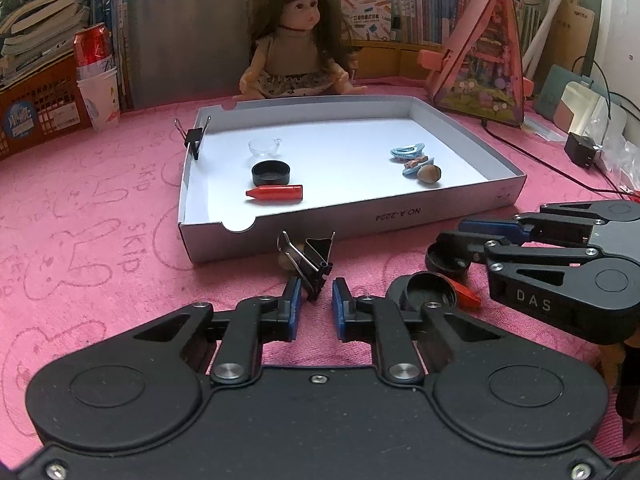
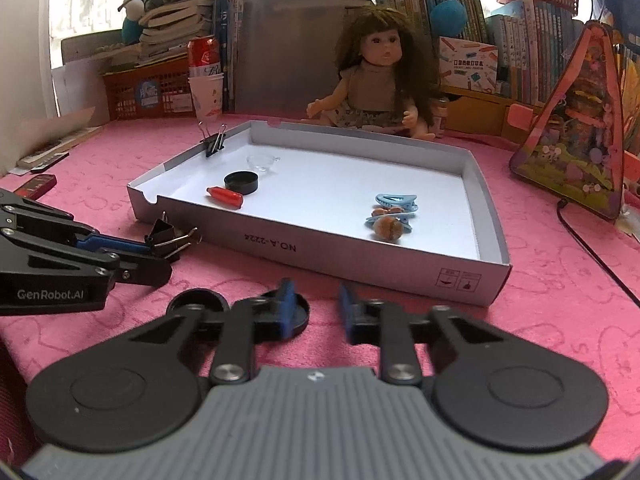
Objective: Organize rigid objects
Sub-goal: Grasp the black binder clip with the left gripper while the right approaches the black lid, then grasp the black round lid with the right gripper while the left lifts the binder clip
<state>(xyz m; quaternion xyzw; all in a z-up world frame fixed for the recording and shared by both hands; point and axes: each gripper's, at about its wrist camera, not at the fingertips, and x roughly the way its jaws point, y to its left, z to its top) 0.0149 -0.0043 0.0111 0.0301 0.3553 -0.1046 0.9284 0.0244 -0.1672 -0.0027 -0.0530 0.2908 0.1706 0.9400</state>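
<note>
Left gripper (image 1: 316,298) is clamped on the black metal binder clip (image 1: 314,260), just short of the shallow white cardboard tray (image 1: 352,220), straight ahead on the pink table (image 1: 100,220). Right gripper (image 2: 316,308) pinches the rim of a round black plastic lid (image 2: 298,314), tray equally near.

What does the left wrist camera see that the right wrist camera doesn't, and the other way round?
Only the left wrist camera shows the small black charger block at the right and a small red pointed piece lying low on the right.

Only the right wrist camera shows the bright window and the flat red gadget at the left.

Both show the white cardboard tray, the long-haired doll, the red drink can and the black binder clip on the tray's wall.
</note>
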